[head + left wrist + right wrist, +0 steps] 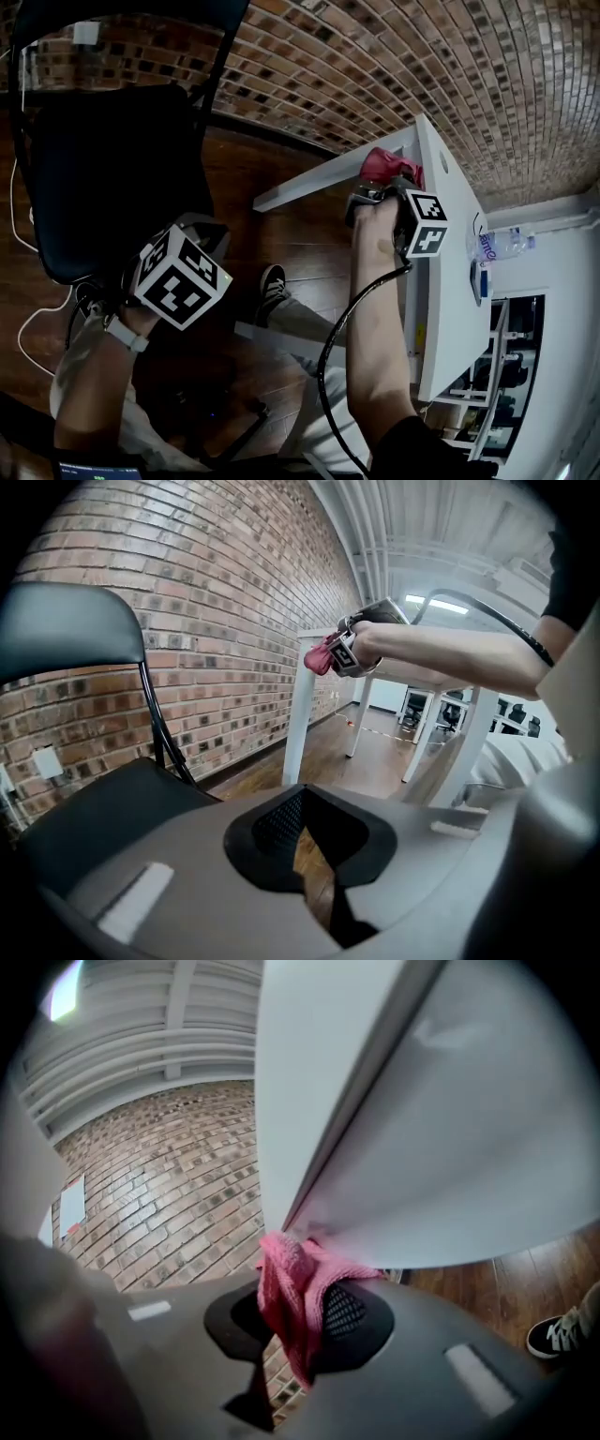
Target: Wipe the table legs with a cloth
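Note:
A pink cloth is bunched against the top of the white table leg, just under the corner of the white table. My right gripper is shut on it. In the right gripper view the cloth hangs between the jaws of the right gripper and touches the leg. From the left gripper view, the cloth sits at the leg's upper end. My left gripper is low at the left beside the chair, well away from the leg, shut with nothing held.
A black folding chair stands at the left against the brick wall. A water bottle lies on the tabletop. The person's shoe rests on the wooden floor under the table. Further white legs stand behind.

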A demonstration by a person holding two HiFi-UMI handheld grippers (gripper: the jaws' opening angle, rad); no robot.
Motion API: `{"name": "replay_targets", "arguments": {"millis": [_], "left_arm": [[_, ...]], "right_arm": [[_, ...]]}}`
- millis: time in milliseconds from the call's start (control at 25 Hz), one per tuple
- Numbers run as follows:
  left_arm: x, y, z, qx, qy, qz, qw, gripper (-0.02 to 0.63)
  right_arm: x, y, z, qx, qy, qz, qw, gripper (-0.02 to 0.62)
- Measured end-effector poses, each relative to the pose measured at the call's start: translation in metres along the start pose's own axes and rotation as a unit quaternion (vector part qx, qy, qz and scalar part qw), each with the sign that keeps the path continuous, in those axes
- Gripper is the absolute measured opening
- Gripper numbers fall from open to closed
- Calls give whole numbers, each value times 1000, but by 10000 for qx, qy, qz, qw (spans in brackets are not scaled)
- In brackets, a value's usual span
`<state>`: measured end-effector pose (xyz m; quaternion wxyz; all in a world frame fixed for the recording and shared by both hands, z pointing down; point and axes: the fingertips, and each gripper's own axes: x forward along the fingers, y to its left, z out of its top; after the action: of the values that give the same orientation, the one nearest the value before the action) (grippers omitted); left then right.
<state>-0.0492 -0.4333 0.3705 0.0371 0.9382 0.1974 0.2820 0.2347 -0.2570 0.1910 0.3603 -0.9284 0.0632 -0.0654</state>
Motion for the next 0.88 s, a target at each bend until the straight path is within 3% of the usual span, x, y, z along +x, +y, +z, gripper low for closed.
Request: {"name": "replay_targets", "arguments": {"millis": [400, 880], "left_arm": [[-10, -45, 1, 404, 1, -529, 9978, -6], [-24, -128, -13, 1107, 168, -1177, 9867, -6]], "right_arm": [[-88, -3, 27, 46, -258, 157, 9995, 57], [-214, -42, 55, 292, -304, -170, 9990, 55]]}}
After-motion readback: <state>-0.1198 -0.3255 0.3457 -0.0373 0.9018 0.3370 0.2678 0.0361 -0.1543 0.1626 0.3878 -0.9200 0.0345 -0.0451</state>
